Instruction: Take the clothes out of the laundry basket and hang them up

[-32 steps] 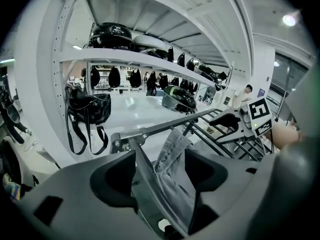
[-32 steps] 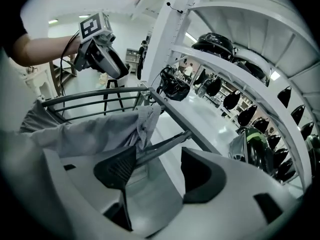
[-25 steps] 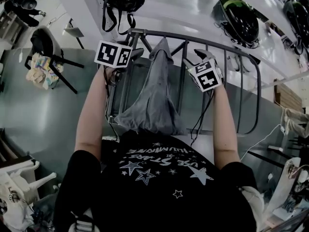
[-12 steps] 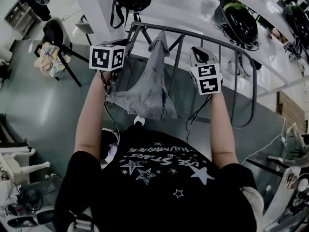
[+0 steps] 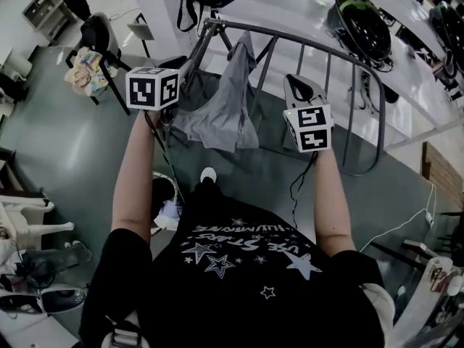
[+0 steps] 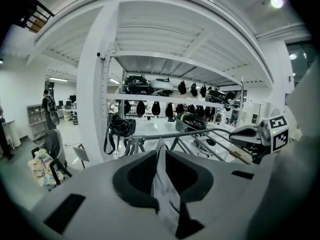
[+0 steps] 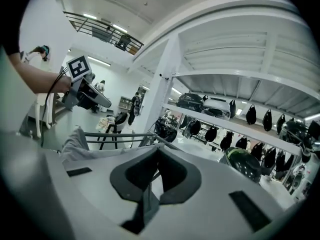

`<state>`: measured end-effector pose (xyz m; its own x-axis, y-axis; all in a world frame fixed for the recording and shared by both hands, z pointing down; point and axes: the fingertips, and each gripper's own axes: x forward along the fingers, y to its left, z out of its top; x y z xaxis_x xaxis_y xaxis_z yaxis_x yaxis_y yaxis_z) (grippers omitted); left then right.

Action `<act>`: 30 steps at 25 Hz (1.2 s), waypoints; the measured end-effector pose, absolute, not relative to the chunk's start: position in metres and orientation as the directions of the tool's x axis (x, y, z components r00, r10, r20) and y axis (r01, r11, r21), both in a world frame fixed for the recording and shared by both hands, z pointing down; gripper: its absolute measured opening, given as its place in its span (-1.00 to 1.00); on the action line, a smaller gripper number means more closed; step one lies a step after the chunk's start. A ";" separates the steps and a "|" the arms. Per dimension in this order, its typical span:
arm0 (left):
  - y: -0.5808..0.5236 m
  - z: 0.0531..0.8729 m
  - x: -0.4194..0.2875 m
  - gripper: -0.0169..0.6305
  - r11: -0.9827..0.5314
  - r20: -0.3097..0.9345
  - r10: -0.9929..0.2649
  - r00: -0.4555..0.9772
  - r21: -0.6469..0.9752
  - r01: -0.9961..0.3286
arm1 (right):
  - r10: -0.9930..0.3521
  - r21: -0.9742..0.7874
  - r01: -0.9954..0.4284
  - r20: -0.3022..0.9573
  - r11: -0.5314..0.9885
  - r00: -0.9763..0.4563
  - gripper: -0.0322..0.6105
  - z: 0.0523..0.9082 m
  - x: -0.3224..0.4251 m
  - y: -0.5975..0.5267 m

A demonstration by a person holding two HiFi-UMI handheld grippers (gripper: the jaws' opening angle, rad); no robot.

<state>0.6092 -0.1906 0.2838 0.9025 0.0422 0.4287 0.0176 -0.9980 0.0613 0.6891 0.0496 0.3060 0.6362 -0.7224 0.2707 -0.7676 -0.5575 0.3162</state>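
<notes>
Here, a plain grey garment (image 5: 221, 107), soft and creased, hung draped over the top rail of a metal drying rack (image 5: 290, 40), fanning out below it. The left gripper (image 6: 161, 159) had just been closing and pinched the garment's edge between its jaws. The right gripper (image 7: 156, 156) was clamped tight, apart from the cloth. The person's black T-shirt (image 5: 246, 267) read "USE STARS" among white stars.

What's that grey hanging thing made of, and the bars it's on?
The grey garment looks like soft, matte cloth: it drapes and bunches in folds. The rack looks like metal tubing, smooth and grey: thin, straight bars with a slight sheen. Painted or bare, I cannot tell.
</notes>
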 end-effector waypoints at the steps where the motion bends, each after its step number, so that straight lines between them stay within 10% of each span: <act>1: -0.186 0.285 0.603 -0.73 -0.998 0.428 0.039 0.903 0.065 0.013 | -0.727 0.308 -0.770 0.265 -0.558 0.633 -0.87 0.307 0.684 0.054; 30: -0.215 0.364 0.336 -0.88 -0.974 0.452 -0.085 0.888 0.150 -0.170 | -0.851 0.135 -0.863 0.151 -0.486 0.503 -0.87 0.305 0.517 -0.018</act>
<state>0.3365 -0.2147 0.3643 0.8877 -0.0854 0.4524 -0.1701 -0.9740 0.1499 0.5165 -0.0177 0.3051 0.5028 -0.8512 0.1508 -0.8634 -0.4862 0.1346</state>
